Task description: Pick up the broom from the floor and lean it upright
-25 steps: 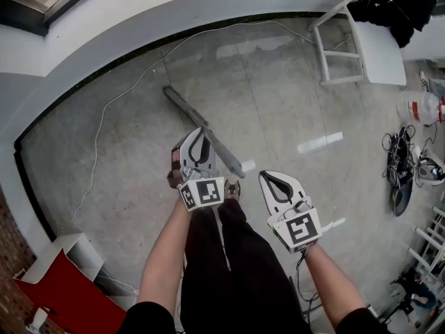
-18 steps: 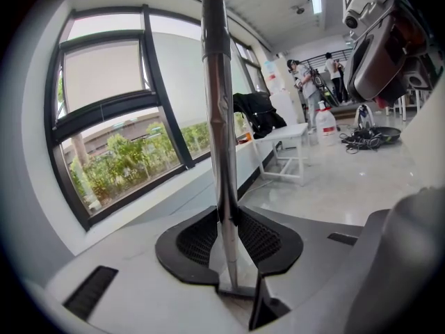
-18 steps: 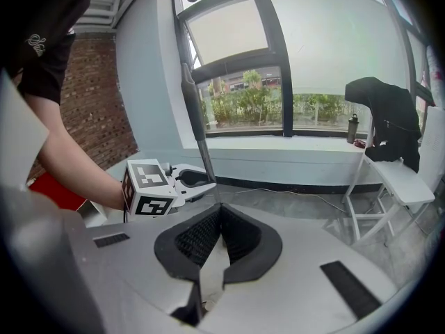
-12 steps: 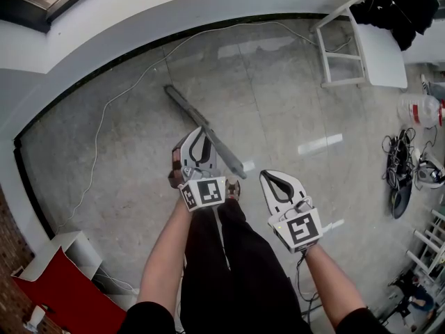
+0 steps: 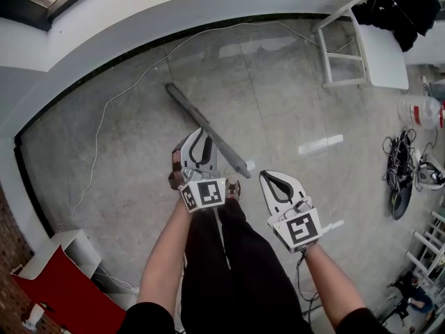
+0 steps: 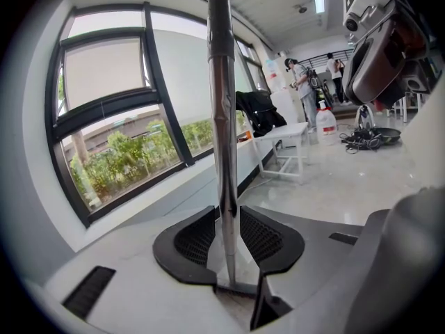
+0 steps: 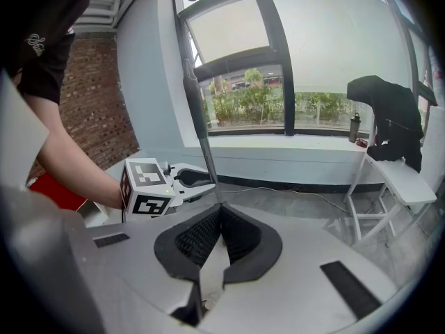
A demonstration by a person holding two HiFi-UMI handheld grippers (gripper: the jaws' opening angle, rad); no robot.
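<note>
1. A slim grey metal broom pole stands between the fingers of the left gripper, whose jaws have just been opening, leaving only slivers of room on either side.
2. Beyond the right gripper's closed fingertips, bare grey concrete floor lies open.
3. Farther ahead and right stands a white folding chair; a thin white cable trails left of the left fingers.
</note>
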